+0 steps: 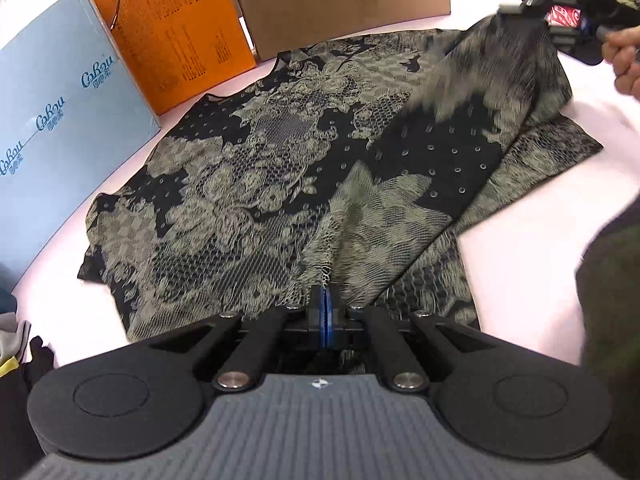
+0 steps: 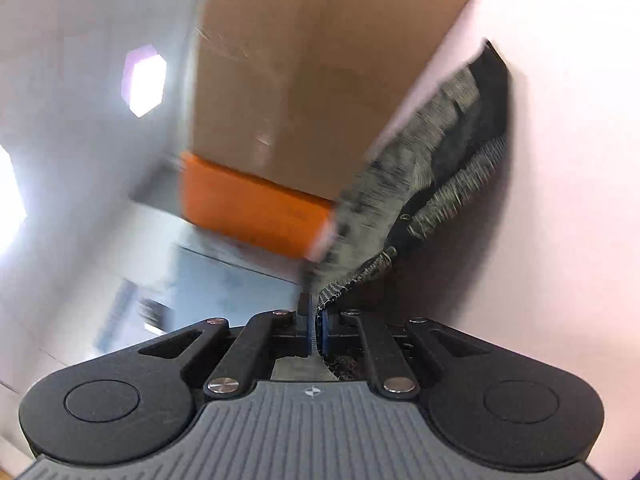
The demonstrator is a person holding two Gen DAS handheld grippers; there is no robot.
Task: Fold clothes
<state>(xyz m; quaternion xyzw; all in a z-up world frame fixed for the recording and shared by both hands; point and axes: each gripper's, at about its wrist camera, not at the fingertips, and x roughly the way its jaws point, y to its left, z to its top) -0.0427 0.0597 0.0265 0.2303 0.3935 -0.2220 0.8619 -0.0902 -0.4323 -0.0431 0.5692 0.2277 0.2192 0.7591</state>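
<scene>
A black garment with a beige lace and flower print [image 1: 280,184] lies spread on a pale pink surface [image 1: 540,240]. My left gripper [image 1: 326,294] is shut on its near edge. My right gripper [image 1: 516,8] is seen at the far right in the left wrist view, shut on another edge, lifting a flap [image 1: 460,112] that slopes up over the garment. In the right wrist view the right gripper [image 2: 316,316] is shut on the garment's hem [image 2: 360,276], and the cloth [image 2: 440,152] hangs away from it, blurred.
A brown cardboard box [image 1: 340,0], an orange box [image 1: 168,32] and a blue-grey box [image 1: 60,112] stand along the far left of the surface. Dark clothes [image 1: 24,360] lie at the near left. My hand [image 1: 628,56] holds the right gripper.
</scene>
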